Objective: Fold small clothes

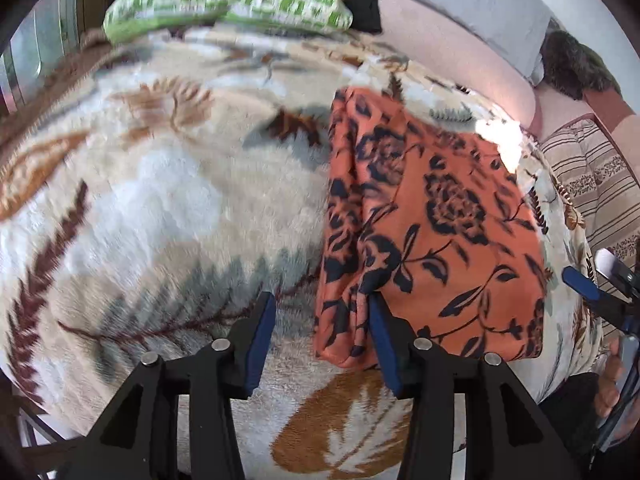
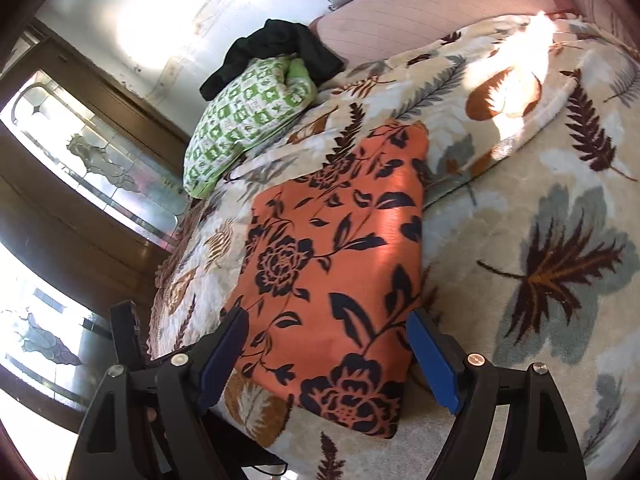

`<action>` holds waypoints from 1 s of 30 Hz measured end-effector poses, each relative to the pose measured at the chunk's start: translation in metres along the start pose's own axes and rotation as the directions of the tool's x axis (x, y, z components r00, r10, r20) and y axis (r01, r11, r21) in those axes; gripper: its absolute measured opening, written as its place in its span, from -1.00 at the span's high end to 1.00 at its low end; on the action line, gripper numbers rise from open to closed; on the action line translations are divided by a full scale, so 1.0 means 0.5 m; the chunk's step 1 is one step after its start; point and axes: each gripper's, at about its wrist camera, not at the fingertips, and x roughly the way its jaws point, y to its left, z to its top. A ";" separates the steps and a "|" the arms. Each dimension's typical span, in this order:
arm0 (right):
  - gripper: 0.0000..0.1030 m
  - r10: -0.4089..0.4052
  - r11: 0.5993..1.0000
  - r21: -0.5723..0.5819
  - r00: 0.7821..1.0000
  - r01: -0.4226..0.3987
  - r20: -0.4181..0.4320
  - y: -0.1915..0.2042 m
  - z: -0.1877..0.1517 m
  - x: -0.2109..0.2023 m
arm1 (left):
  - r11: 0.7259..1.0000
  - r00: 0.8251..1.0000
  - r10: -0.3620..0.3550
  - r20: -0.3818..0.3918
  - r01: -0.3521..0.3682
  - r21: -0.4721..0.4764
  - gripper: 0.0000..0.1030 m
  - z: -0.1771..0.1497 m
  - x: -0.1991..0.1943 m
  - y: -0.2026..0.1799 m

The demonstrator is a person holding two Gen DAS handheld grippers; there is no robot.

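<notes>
An orange garment with a dark floral print [image 1: 436, 216] lies folded on a leaf-patterned fleece blanket [image 1: 168, 184]. My left gripper [image 1: 322, 312] is open at the garment's near left edge; its right finger [image 1: 384, 344] touches the folded edge and nothing is between the jaws. In the right wrist view the same garment [image 2: 336, 264] lies flat, and my right gripper [image 2: 328, 328] is open over its near end, one finger on each side. The right gripper also shows in the left wrist view [image 1: 600, 284] at the far right.
A green-and-white patterned cushion [image 2: 244, 116] and a black cloth [image 2: 276, 48] lie at the bed's far end by a pink headboard [image 2: 432, 12]. A striped cushion [image 1: 592, 176] lies to the right. Wood-framed glass panels [image 2: 100, 160] stand left of the bed.
</notes>
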 end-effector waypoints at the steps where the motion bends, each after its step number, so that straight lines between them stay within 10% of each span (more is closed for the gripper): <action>1: -0.63 0.009 1.000 0.003 1.000 -0.009 -0.001 0.000 0.005 0.003 | 1.000 1.000 -0.002 0.031 0.002 0.016 0.04 0.007 -0.015 -0.009; 9: -0.63 0.141 0.975 0.168 0.989 -0.145 0.032 -0.054 0.127 0.056 | 0.989 0.991 0.136 -0.012 -0.135 0.061 -0.02 0.060 0.059 -0.024; 18: -0.58 0.079 0.938 0.340 0.996 -0.060 -0.043 -0.187 0.240 0.206 | 0.987 0.988 0.154 -0.003 -0.153 0.046 -0.19 0.055 0.079 -0.003; 19: -0.48 0.061 0.948 0.314 0.996 -0.039 -0.060 -0.186 0.250 0.224 | 0.987 0.988 0.154 -0.003 -0.154 0.044 -0.21 0.055 0.080 -0.001; 20: 0.37 0.042 0.956 0.292 0.996 -0.017 -0.079 -0.181 0.257 0.238 | 0.987 0.988 0.154 -0.003 -0.154 0.043 -0.21 0.055 0.080 0.001; 21: 0.62 0.037 0.957 0.289 0.996 -0.013 -0.077 -0.176 0.261 0.239 | 0.987 0.988 0.155 -0.003 -0.155 0.044 -0.21 0.054 0.081 0.002; 25: 0.62 -0.055 0.960 0.269 0.995 0.076 -0.084 -0.184 0.246 0.246 | 0.988 0.988 0.152 0.004 -0.152 0.028 -0.30 0.051 0.086 0.009; 29: -0.53 -0.125 0.961 0.244 0.991 0.130 -0.037 -0.165 0.226 0.200 | 0.990 0.990 0.142 0.011 -0.143 0.020 -0.30 0.050 0.083 0.011; 30: -0.55 -0.153 0.966 0.212 0.988 0.149 0.001 -0.145 0.224 0.174 | 0.990 0.990 0.141 0.013 -0.141 0.017 -0.30 0.049 0.082 0.011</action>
